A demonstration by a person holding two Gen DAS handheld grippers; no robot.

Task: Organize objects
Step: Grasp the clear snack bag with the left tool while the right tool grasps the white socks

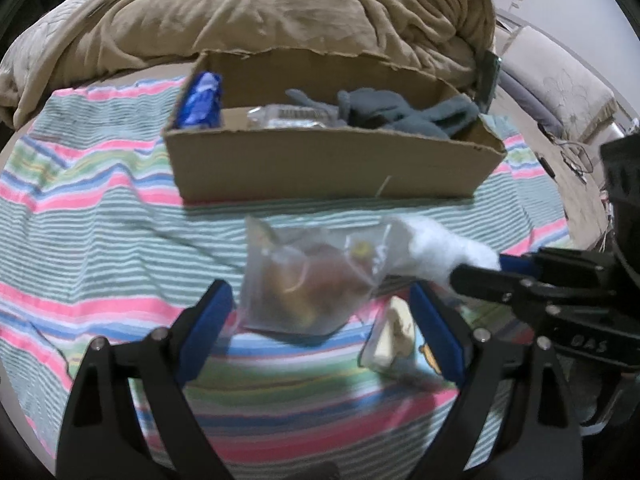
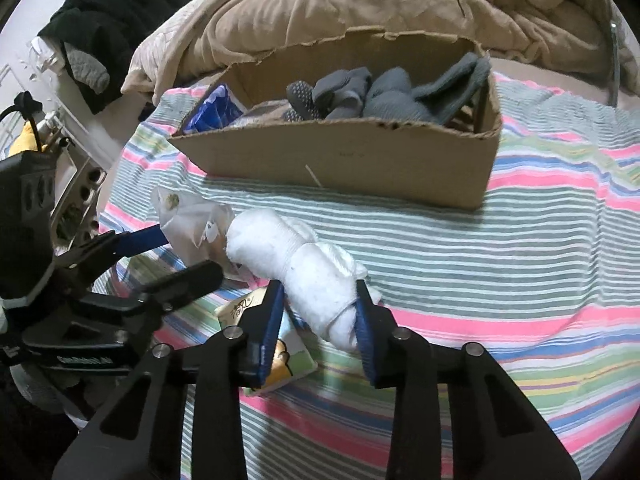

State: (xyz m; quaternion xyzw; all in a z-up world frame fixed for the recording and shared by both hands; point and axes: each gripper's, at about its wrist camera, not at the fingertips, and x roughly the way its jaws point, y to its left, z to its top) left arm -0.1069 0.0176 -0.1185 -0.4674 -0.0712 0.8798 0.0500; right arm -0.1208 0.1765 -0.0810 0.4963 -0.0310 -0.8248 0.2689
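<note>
Right gripper (image 2: 318, 320): blue pads clamped on a rolled white sock bundle (image 2: 308, 268) resting on the striped cloth (image 2: 500, 240). Left gripper (image 1: 322, 312): jaws wide, a clear plastic bag (image 1: 304, 280) between them, unpressed. Beyond both stands the cardboard box (image 1: 320, 168), holding grey socks (image 1: 400, 112).

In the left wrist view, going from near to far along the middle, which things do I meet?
Clear bag → cardboard box → grey socks inside it → tan blanket.
</note>
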